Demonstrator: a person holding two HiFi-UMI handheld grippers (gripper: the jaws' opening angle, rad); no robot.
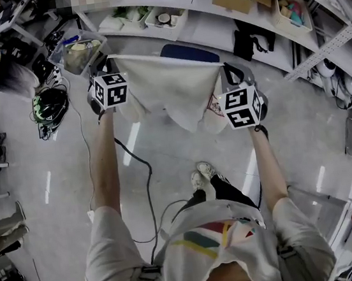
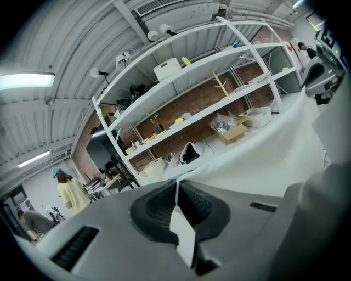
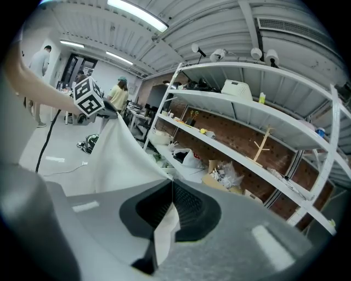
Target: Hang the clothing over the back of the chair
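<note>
A white garment hangs spread between my two grippers, its top edge pulled taut. Just beyond that edge shows the dark blue back of the chair; the rest of the chair is hidden behind the cloth. My left gripper is shut on the garment's left top corner, and a fold of white cloth sticks out between its closed jaws. My right gripper is shut on the right top corner, with cloth pinched in its jaws. The garment stretches away to the left gripper's marker cube.
White shelving with boxes and bins runs behind the chair. A clear plastic bin stands at the left of it, a helmet lies on the floor, and a black cable trails past my feet. A person in yellow stands farther off.
</note>
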